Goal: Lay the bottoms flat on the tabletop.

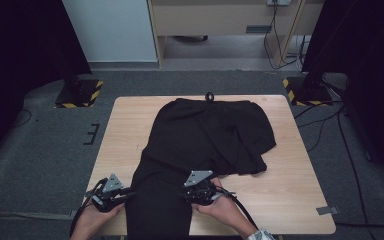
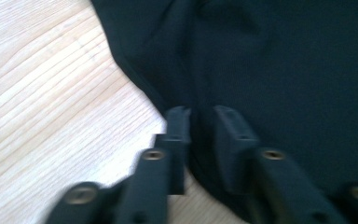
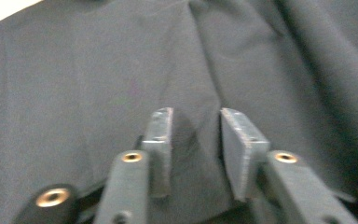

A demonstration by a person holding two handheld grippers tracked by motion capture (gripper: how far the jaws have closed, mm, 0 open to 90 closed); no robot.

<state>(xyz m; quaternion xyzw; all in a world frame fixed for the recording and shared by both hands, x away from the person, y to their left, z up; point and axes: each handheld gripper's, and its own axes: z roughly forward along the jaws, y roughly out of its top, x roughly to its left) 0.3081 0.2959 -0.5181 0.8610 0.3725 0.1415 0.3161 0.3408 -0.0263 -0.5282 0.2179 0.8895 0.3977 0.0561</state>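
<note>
a pair of black trousers (image 1: 205, 145) lay spread on the light wooden counter (image 1: 290, 195), the waistband at the far edge with a small dark loop poking out past it, and one leg running toward the person and hanging over the near edge. the other leg was folded across to the right, bunched in a rumpled heap near the counter's middle.

the left gripper (image 1: 111, 194), held in the person's left hand (image 1: 94, 216), sat at the left edge of the near trouser leg, close to the counter's near left corner. in the left gripper view its jaws stood narrow, a small gap between them, with the fabric's hem edge running into that gap; bare wood showed to the left of the cloth. the picture was blurred, and whether the pads pressed on the cloth could not be told.

the right gripper (image 1: 200, 191), in the right hand (image 1: 222, 206), rested on the right edge of the same leg, just below the folded heap. in the right gripper view (image 3: 196, 135) its jaws stood a little apart, with a raised crease of the black fabric lying between them; the pads did not appear to squeeze it.

the two grippers were level with each other, one on either side of the near leg. grey carpet (image 1: 45, 150) surrounded the counter, with yellow-and-black striped stand bases (image 1: 80, 92) at the far corners.
</note>
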